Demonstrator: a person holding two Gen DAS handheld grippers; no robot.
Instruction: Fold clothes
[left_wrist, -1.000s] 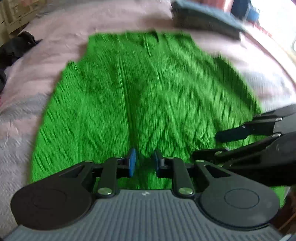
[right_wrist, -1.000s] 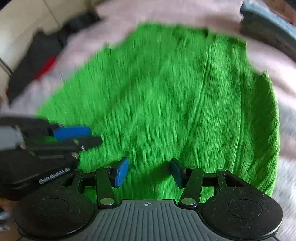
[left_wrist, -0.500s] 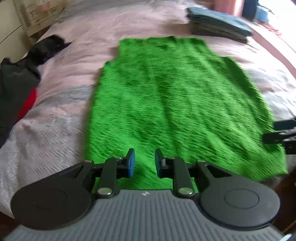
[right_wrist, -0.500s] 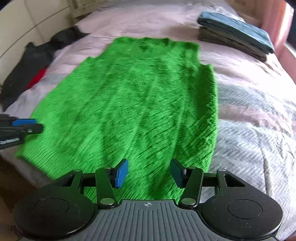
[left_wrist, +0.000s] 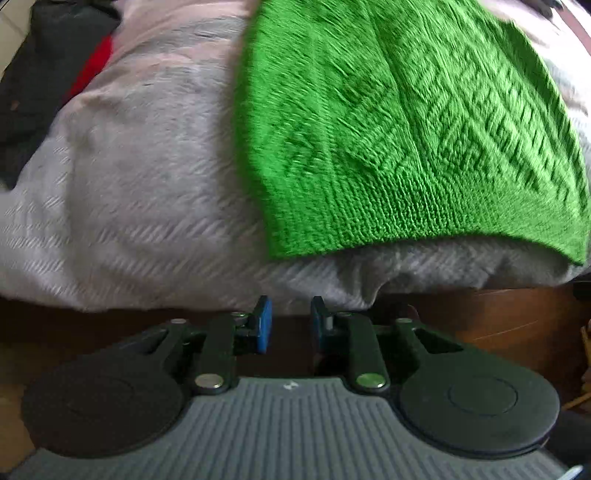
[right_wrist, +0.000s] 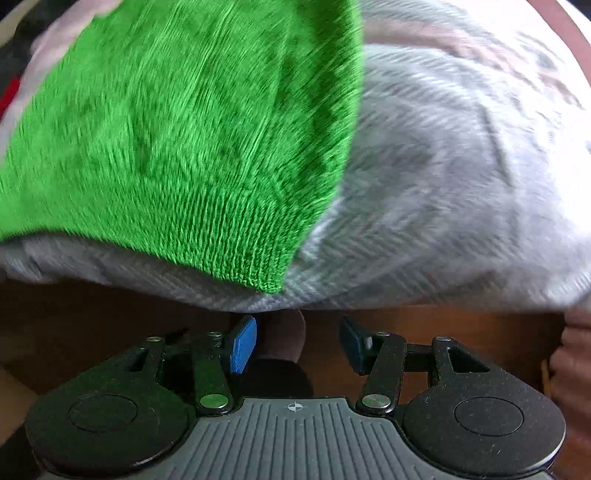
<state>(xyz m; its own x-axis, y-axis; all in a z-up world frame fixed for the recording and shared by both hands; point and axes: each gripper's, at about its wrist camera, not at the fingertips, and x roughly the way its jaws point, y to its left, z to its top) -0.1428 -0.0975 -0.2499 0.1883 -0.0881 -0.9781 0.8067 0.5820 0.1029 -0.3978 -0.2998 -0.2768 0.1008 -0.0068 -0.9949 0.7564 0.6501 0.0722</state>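
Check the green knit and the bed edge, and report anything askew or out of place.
Nothing stands out. The green knit lies flat on the bedspread, its ribbed hem following the bed edge. Both grippers, left and right, are open and empty.

green knit garment (left_wrist: 388, 122) | spread flat | hem at bed edge

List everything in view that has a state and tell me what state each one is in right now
green knit garment: spread flat on the bed, hem at the near edge, unfolded, not gripped.
left gripper: open, empty, below the bed edge, short of the hem.
right gripper: open wider, empty, below the garment's corner.
grey bedspread: draped over the bed edge, lightly rumpled.
dark and red clothes: heaped unfolded at the far left.
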